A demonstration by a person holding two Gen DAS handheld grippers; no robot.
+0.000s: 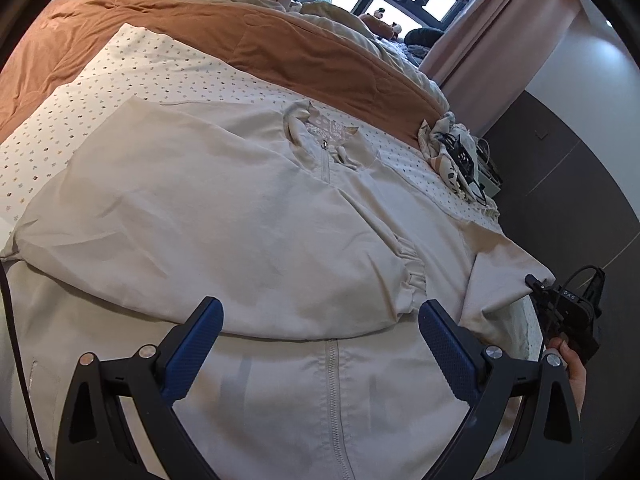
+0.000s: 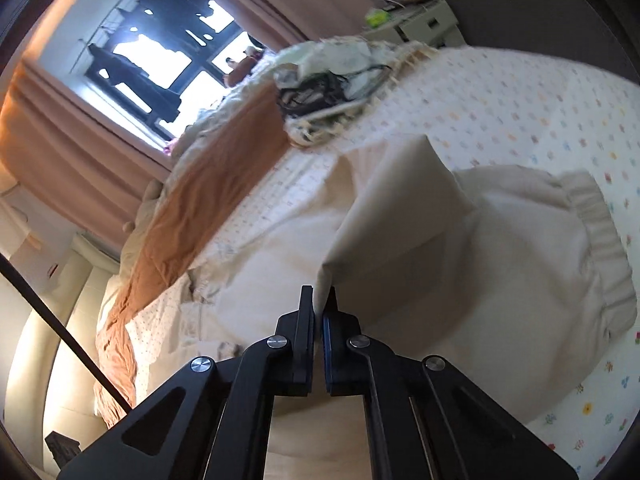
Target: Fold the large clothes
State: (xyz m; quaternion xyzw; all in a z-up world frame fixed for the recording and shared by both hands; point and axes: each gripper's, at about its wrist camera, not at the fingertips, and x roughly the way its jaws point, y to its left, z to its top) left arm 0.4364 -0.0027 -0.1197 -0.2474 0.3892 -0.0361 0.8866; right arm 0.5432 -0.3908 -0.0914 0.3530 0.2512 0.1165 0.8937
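Observation:
A cream zip-up jacket (image 1: 224, 216) lies front-up on the bed, zipper toward me. Its left sleeve is folded across the chest, with the elastic cuff (image 1: 412, 268) near the middle. My left gripper (image 1: 320, 322) is open and empty, just above the jacket's lower front. My right gripper (image 2: 319, 300) is shut on a fold of the jacket's right side (image 2: 392, 216) and lifts it off the bed. It shows in the left wrist view (image 1: 536, 282) at the jacket's right edge. The right sleeve's cuff (image 2: 600, 232) lies beyond the held fold.
The jacket rests on a white dotted sheet (image 1: 132, 76) with an orange blanket (image 1: 304, 48) behind it. A pile of cloth and black cables (image 1: 456, 148) sits at the bed's far right corner. A dark wall (image 1: 560, 184) and the bed edge are to the right.

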